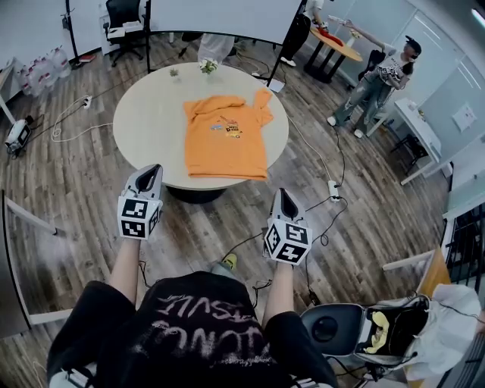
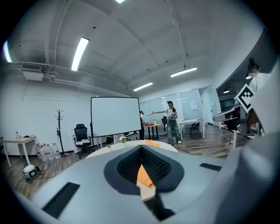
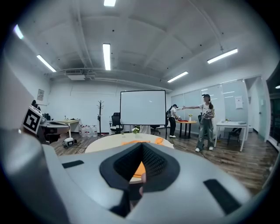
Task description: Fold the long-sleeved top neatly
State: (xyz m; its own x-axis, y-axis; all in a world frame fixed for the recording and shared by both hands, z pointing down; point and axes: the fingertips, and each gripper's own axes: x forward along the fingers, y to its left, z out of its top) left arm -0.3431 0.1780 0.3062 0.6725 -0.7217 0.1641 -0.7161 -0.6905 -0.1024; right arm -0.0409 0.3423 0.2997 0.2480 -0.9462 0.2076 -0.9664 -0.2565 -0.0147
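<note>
An orange long-sleeved top [image 1: 226,136] lies on the round white table [image 1: 148,121], its sleeves folded in and the body a neat rectangle reaching the near edge. Both grippers hover over the floor on the near side of the table, pointing at it and apart from the cloth. My left gripper [image 1: 151,173] is shut and empty. My right gripper [image 1: 286,198] is shut and empty too. In the left gripper view the top [image 2: 152,142] shows as an orange strip past the closed jaws [image 2: 142,151]. The right gripper view shows the top [image 3: 144,141] beyond its closed jaws [image 3: 142,148].
A small plant [image 1: 208,67] stands at the table's far edge. Cables and a power strip [image 1: 333,189] lie on the wooden floor. A projection screen [image 1: 223,17], an office chair [image 1: 124,26], a standing person [image 1: 375,83] and a chair with bags [image 1: 364,333] surround the table.
</note>
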